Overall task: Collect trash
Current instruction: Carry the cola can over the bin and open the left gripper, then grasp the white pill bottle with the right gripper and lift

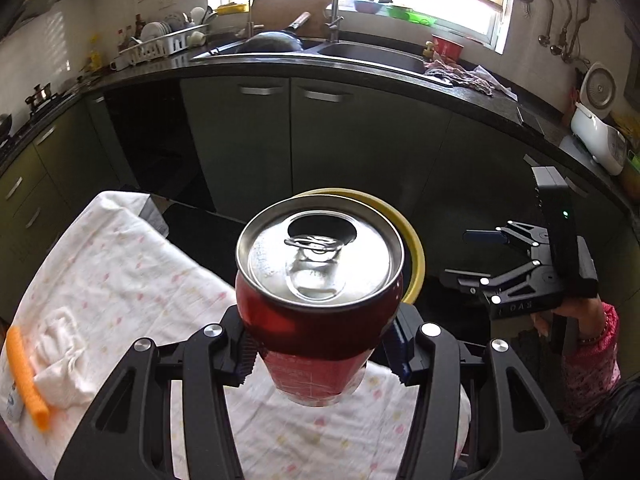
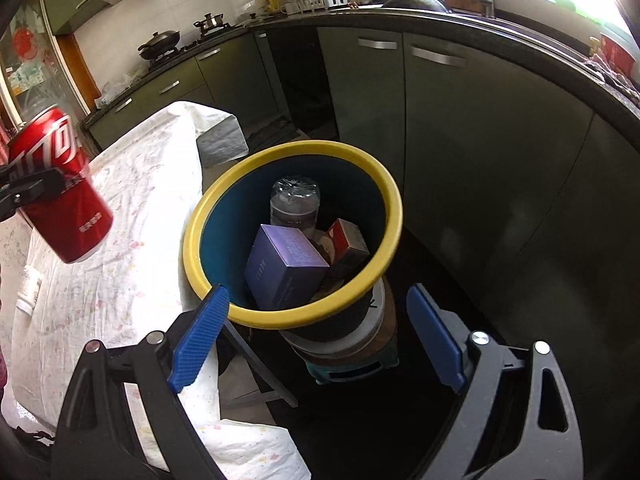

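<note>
Cola can (image 1: 320,276), red, opened at the tab, sits clamped in the left gripper (image 1: 320,356), held in the air over the cloth-covered table (image 1: 132,272) near its edge beside the yellow-rimmed bin (image 2: 294,228). Right gripper (image 2: 320,336) is spread wide with nothing between its blue pads (image 2: 200,336), poised just above the bin's near rim. Inside the bin: purple box (image 2: 286,268), plastic bottle (image 2: 295,204), small red carton (image 2: 348,244).

My left gripper (image 1: 320,354) is clamped tight, its jaws pressed against both sides of what it holds up in the air. My right gripper (image 2: 316,336) hangs spread wide — blue pads (image 2: 200,336) well apart, nothing between them.
</note>
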The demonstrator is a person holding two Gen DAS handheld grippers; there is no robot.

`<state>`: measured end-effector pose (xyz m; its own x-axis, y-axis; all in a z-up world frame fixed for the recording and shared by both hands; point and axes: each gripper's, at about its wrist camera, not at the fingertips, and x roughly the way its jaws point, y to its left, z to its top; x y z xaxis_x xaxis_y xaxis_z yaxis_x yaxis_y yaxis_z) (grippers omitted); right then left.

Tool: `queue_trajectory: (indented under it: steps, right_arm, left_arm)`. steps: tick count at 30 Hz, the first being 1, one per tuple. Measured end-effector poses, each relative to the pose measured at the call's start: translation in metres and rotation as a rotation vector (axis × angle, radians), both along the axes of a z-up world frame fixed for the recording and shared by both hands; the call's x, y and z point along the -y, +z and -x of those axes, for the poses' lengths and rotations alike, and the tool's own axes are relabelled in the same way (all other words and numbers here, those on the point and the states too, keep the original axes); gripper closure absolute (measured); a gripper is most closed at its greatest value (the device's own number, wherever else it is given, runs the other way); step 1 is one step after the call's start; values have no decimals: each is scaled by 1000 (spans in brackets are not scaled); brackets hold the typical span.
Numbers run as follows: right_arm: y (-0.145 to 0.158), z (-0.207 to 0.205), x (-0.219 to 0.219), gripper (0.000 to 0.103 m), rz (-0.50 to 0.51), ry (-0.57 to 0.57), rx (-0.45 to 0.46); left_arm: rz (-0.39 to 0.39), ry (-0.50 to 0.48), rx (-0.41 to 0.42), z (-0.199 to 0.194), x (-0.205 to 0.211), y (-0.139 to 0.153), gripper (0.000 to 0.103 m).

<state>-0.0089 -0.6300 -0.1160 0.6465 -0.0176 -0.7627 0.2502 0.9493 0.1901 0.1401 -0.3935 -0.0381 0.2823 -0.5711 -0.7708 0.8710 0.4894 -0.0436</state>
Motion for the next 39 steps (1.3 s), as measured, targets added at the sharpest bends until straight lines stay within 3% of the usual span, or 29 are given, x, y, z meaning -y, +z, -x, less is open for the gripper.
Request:
queue_trajectory:
  steps: [4, 8, 10, 11, 14, 17, 26, 33, 39]
  right_arm:
    - [-4, 6, 11, 17, -11, -23, -4]
    - [-6, 9, 17, 17, -17, -35, -4]
    - [-7, 11, 18, 17, -18, -38, -4]
    - [-6, 13, 17, 17, -18, -40, -5]
    - [-6, 17, 18, 17, -19, -46, -3]
    - [-7, 18, 18, 17, -23, -49, -5]
    - [-9, 1, -5, 17, -20, 15, -22]
    - [4, -20, -41, 17, 21, 85, -29]
    - [17, -47, -90, 17, 70, 197, -46]
  left_arm:
    - [-5, -35, -32, -8, 62, -15, 51]
    - [-21, -47, 4, -15, 120, -28, 51]
    - [-27, -24, -1, -24, 140, -35, 41]
    - [-27, -14, 2, -27, 146, -37, 27]
    - [3, 22, 16, -33, 144, -31, 25]
    - [44, 41, 16, -35, 115, -18, 25]
    - [132, 179, 65, -13, -44, 17, 17]
    - [168, 420, 101, -12, -182, 27, 14]
    - [161, 657, 113, -28, -293, 14, 12]
